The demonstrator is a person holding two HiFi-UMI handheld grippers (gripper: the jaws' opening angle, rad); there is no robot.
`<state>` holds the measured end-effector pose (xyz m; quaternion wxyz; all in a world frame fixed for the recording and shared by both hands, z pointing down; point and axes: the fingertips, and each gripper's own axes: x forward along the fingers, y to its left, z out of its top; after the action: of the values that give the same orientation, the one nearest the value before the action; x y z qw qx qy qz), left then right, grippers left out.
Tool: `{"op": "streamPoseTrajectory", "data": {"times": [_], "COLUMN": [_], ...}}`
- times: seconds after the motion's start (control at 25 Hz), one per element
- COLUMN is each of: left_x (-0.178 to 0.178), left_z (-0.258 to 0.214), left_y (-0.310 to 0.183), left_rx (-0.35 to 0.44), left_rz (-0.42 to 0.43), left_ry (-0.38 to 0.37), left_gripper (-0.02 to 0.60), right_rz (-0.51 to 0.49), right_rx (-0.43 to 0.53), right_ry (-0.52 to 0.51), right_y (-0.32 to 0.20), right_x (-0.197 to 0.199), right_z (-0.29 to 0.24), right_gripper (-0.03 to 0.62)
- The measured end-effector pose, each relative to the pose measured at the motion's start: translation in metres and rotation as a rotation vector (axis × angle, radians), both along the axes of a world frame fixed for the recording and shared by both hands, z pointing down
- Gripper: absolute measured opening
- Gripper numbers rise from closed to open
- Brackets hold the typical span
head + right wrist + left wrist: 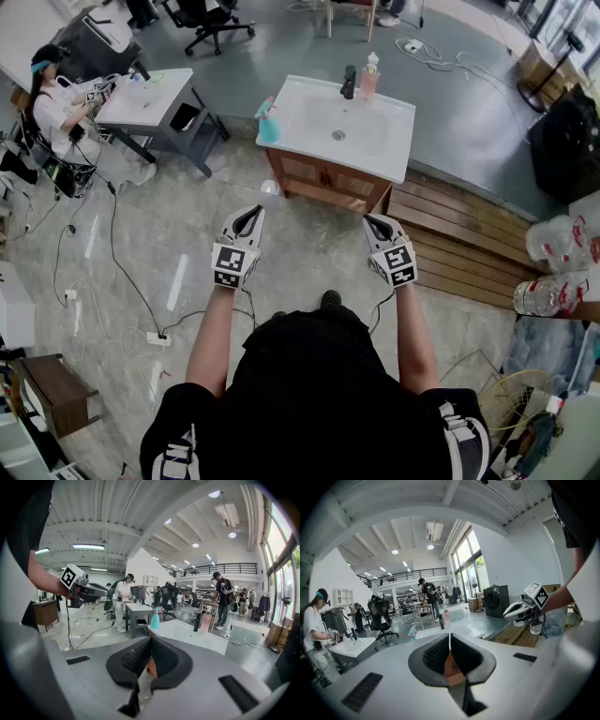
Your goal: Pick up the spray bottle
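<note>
The teal spray bottle [268, 122] stands upright on the front-left corner of a white sink countertop [302, 133] on a wooden cabinet. It also shows small and far off in the left gripper view, spray bottle [412, 632], and in the right gripper view, spray bottle [155, 618]. My left gripper [251, 215] and right gripper [377, 225] are held side by side over the floor, well short of the cabinet, both pointing toward it. Both are shut with nothing between the jaws, seen in left gripper [450, 637] and right gripper [150, 642].
A black faucet [349, 82] and a pink bottle [369, 78] stand at the back of the sink. A wooden platform [459, 246] lies right of the cabinet. A grey desk [150, 98] with a seated person is at far left. Cables [122, 272] trail across the floor.
</note>
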<state>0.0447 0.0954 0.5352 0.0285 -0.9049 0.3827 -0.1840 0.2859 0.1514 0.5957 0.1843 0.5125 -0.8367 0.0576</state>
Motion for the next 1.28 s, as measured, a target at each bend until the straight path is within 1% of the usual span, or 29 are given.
{"op": "streamPoseTrajectory", "data": {"times": [0.16, 0.56, 0.72, 0.88, 0.96, 1.12, 1.28], "left_x": [-0.045, -0.164, -0.208, -0.243, -0.255, -0.275, -0.290], "left_z": [-0.012, -0.008, 0.003, 0.008, 0.005, -0.003, -0.008], "left_y": [0.015, 0.054, 0.067, 0.076, 0.077, 0.076, 0.078], "left_rx": [-0.001, -0.023, -0.040, -0.045, -0.039, -0.029, -0.024], "left_rz": [0.020, 0.063, 0.057, 0.041, 0.034, 0.030, 0.022], "left_ry": [0.023, 0.063, 0.066, 0.070, 0.074, 0.081, 0.097], "left_gripper": [0.030, 0.029, 0.029, 0.030, 0.030, 0.029, 0.029], "right_rz": [-0.004, 0.069, 0.126, 0.118, 0.100, 0.068, 0.045], "right_rx": [0.005, -0.001, 0.017, 0.022, 0.030, 0.048, 0.074], "right_ry": [0.030, 0.054, 0.064, 0.068, 0.047, 0.001, -0.024], "right_y": [0.016, 0.066, 0.078, 0.086, 0.088, 0.090, 0.093], "right_x": [-0.050, -0.163, -0.195, -0.221, -0.232, -0.255, -0.273], "right_z": [-0.007, -0.009, -0.007, -0.007, -0.010, -0.017, -0.022], "right_gripper": [0.016, 0.016, 0.017, 0.017, 0.042, 0.131, 0.267]}}
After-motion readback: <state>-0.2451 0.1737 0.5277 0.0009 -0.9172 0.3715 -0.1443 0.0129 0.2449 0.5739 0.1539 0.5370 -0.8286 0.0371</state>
